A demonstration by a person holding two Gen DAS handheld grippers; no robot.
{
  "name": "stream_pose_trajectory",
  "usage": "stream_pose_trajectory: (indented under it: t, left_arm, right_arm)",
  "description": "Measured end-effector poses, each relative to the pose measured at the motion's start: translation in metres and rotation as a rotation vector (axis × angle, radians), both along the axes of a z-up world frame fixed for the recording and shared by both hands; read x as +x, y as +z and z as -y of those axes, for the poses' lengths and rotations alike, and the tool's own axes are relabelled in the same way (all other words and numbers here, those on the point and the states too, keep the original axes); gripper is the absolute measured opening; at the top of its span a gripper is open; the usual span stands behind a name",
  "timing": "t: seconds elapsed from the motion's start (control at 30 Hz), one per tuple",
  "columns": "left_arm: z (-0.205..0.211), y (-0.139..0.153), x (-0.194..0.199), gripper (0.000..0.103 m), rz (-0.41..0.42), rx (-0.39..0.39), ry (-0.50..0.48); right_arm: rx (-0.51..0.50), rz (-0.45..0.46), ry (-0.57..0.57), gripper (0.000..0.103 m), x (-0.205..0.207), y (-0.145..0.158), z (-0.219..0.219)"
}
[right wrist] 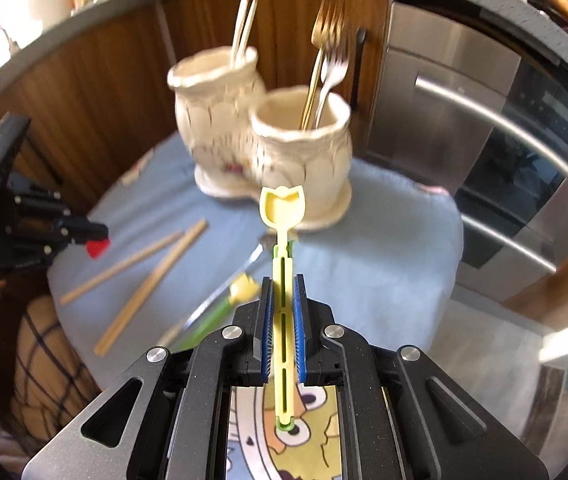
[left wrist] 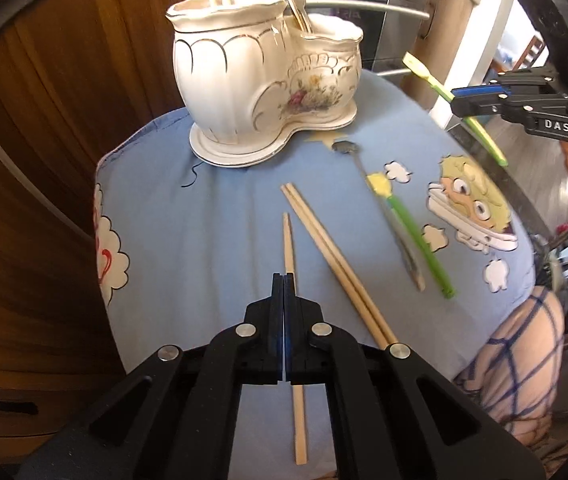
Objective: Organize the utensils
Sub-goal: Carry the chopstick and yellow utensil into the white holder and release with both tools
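Utensils lie scattered across a blue cartoon-print cloth [left wrist: 204, 208], and two are being dealt with at once. Nearest, at the bottom centre of the left wrist view, the left gripper [left wrist: 284, 280] is clenched fully, with a single wooden chopstick [left wrist: 289, 240] running under its tips; whether the pads actually pinch the stick cannot be told from here. Just to its right lies a pair of chopsticks [left wrist: 336, 260], side by side and slanting toward the lower right. Further right, a metal spoon [left wrist: 368, 184] and a green-handled plastic scoop [left wrist: 416, 232] lie crossed, touching.

In the right wrist view, the right gripper [right wrist: 282, 320] grasps a yellow-green plastic spoon [right wrist: 283, 240] by the middle of its slotted handle, bowl pointing away, lifted clear of the cloth. It looks very light, stiff and a little slick, so a mid-handle hold probably suits it; a hold nearer the end would likely let it swing.

The chopsticks should be light and rigid but thin, best taken near the middle. The metal spoon is likely heavier and smoother.

Farthest, at the top centre of both views, the white ceramic holder [left wrist: 260, 92] stands upright: chopsticks in its taller pot, forks [right wrist: 324, 68] in the lower one. It is fragile, so items should go in gently.
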State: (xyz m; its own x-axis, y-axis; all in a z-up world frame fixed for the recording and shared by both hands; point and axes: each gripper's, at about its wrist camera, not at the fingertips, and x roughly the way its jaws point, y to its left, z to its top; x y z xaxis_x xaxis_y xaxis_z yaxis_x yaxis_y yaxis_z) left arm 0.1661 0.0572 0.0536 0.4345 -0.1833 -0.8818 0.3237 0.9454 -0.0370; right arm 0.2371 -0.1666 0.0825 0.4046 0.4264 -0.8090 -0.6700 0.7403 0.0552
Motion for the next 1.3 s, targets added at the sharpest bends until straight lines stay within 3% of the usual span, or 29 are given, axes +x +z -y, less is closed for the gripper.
stream_pose_trajectory:
  t: [0.3,0.53,0.73,0.9,1.0,1.17,1.3]
  left_arm:
    - [0.035,-0.047,0.009,0.005,-0.129,0.118,-0.073]
    - [0.041,-0.043,0.007,0.011,-0.105,0.158,-0.068]
    - [0.038,-0.043,0.006,0.026,-0.107,0.200,-0.048]
    - [0.039,-0.044,0.007,0.024,-0.115,0.199,-0.042]
    - [0.042,-0.047,0.009,0.005,-0.120,0.193,-0.060]
    - [0.040,-0.039,0.007,0.005,-0.077,0.147,-0.044]
    - [0.032,-0.005,0.002,0.005,0.008,0.077,-0.016]
  right_arm:
    - [0.015,0.021,0.017,0.010,0.001,0.006,-0.010]
    - [0.015,0.027,0.028,0.010,-0.007,0.007,-0.010]
    - [0.023,0.028,0.033,0.010,-0.006,0.007,-0.011]
    - [0.026,0.028,0.046,0.010,-0.005,0.006,-0.015]
    - [0.036,0.033,0.047,0.010,-0.005,0.009,-0.016]
    - [0.063,0.050,0.043,0.010,-0.005,0.018,-0.015]
    - [0.103,0.071,0.035,0.010,-0.002,0.028,-0.011]
